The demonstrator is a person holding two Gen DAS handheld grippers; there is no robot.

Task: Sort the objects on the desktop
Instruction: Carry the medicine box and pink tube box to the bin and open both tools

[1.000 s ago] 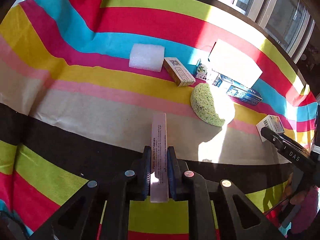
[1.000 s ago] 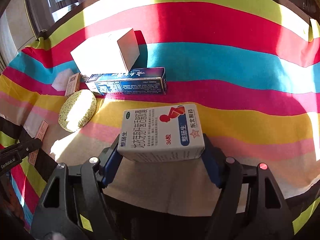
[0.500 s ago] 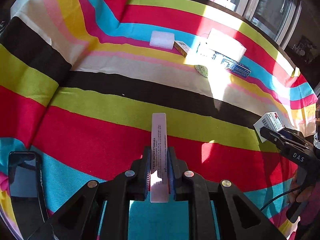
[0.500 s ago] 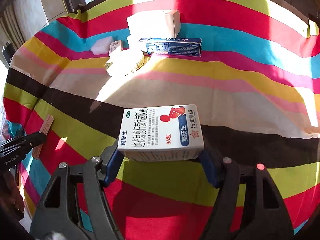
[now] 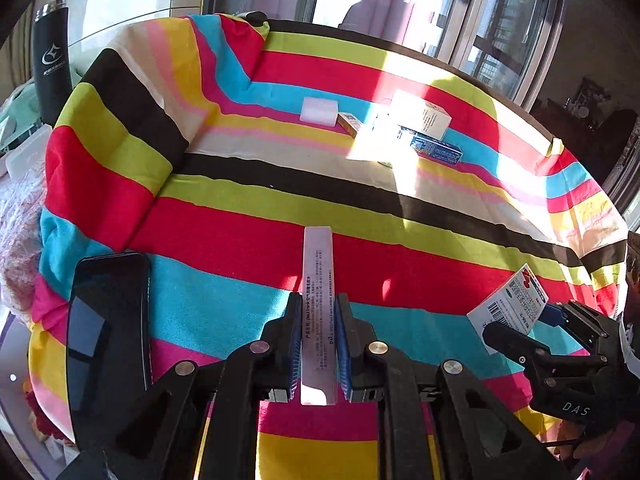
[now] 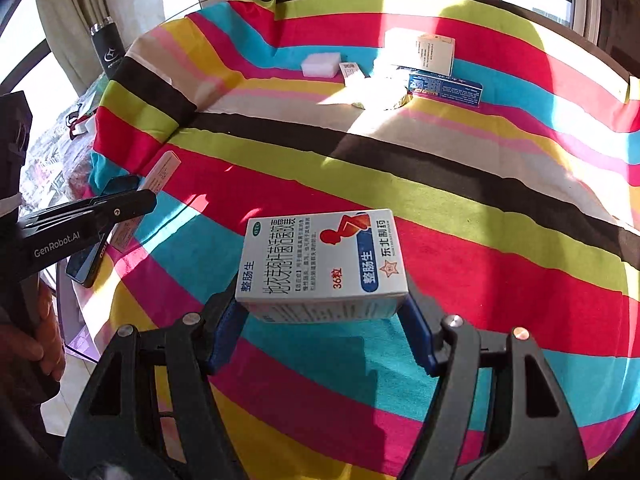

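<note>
Gripping slim box [image 5: 318, 280], glossy carton [image 6: 324, 264]

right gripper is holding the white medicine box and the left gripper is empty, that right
Not quite. The right gripper does hold the white medicine box, but the left gripper is not empty: the left wrist view shows it shut on a slim pink box.
</note>
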